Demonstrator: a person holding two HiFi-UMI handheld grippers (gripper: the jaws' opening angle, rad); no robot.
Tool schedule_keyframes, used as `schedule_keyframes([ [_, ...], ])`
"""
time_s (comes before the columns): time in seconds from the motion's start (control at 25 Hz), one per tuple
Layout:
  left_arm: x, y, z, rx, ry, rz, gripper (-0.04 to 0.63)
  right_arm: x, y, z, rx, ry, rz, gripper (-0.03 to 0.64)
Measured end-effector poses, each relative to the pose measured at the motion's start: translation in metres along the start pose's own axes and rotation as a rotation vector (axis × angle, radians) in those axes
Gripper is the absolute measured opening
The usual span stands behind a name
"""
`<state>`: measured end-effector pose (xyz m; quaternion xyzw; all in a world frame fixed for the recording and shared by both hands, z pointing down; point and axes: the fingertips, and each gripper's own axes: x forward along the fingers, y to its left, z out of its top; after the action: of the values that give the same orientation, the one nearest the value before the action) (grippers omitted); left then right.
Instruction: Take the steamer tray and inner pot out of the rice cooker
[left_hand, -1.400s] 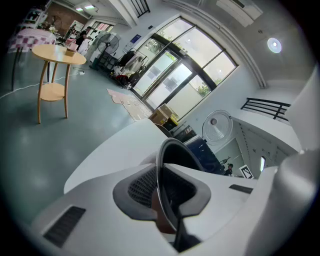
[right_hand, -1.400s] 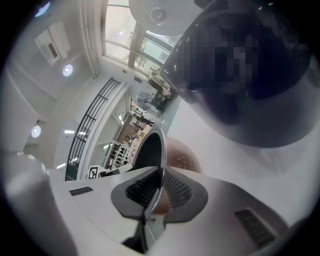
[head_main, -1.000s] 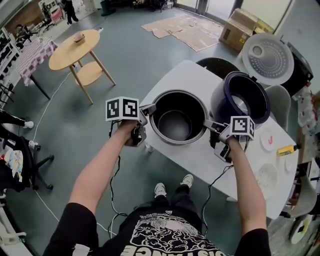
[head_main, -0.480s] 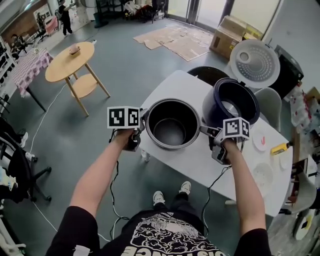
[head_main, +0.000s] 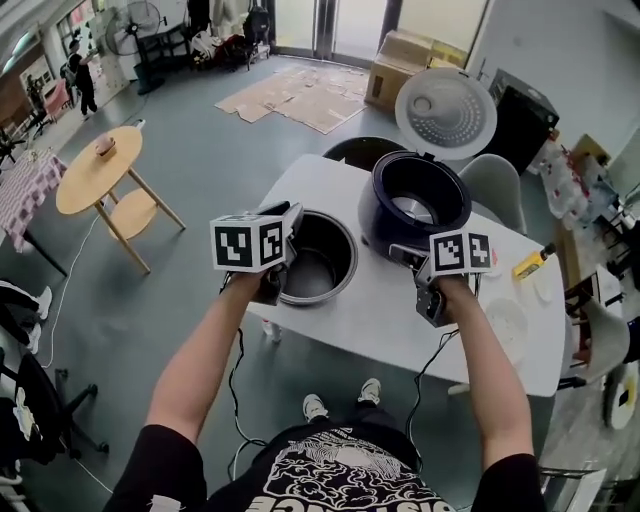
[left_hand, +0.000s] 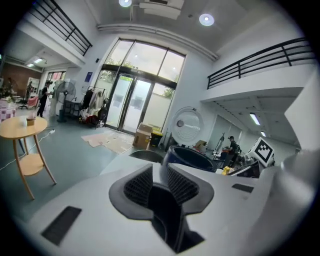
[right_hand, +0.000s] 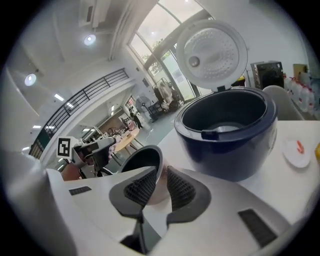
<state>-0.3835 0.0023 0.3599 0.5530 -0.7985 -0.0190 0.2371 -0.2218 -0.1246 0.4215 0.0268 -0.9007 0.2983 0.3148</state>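
Note:
The metal inner pot (head_main: 315, 258) stands on the white table (head_main: 375, 310), left of the dark blue rice cooker (head_main: 415, 200), whose lid (head_main: 445, 112) is swung up. My left gripper (head_main: 290, 213) hovers over the pot's left rim. My right gripper (head_main: 408, 258) hangs between the pot and the cooker. Both have just been opening, and each shows a narrow gap with nothing in it. The left gripper (left_hand: 160, 167) points at the cooker (left_hand: 190, 157). Beyond the right gripper (right_hand: 161, 172) are the pot (right_hand: 142, 160) and the cooker (right_hand: 227, 135). A pale round disc (head_main: 510, 325), possibly the steamer tray, lies at the table's right.
A small white dish (head_main: 545, 287) and a yellow object (head_main: 530, 262) lie at the table's right. Chairs (head_main: 495, 185) stand behind the table. A round wooden table (head_main: 100, 175) is on the floor to the left, with flattened cardboard (head_main: 300, 95) and a box (head_main: 410, 55) farther back.
Both grippers have let go of the pot's rim and risen off it. The pot now stands alone on the table beside the cooker.

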Motion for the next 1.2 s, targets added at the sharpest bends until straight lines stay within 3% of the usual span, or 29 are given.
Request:
schedule_keyframes([
  [0.36,0.047,-0.124,0.015,0.147,-0.025,-0.155,0.094,-0.096,-0.043,0.03,-0.139,-0.212,-0.184,0.078],
  [0.64,0.089,-0.21,0.014,0.254,-0.029,-0.23,0.084,-0.168,-0.093,0.045,-0.128,-0.358,-0.286,0.077],
  [1.0,0.123,-0.302,-0.001,0.369,-0.074,-0.245,0.057,-0.246,-0.139,0.051,-0.297,-0.483,-0.421,0.062],
  [1.2,0.137,-0.341,-0.011,0.374,-0.119,-0.217,0.034,-0.283,-0.163,0.047,-0.396,-0.539,-0.47,0.042],
])
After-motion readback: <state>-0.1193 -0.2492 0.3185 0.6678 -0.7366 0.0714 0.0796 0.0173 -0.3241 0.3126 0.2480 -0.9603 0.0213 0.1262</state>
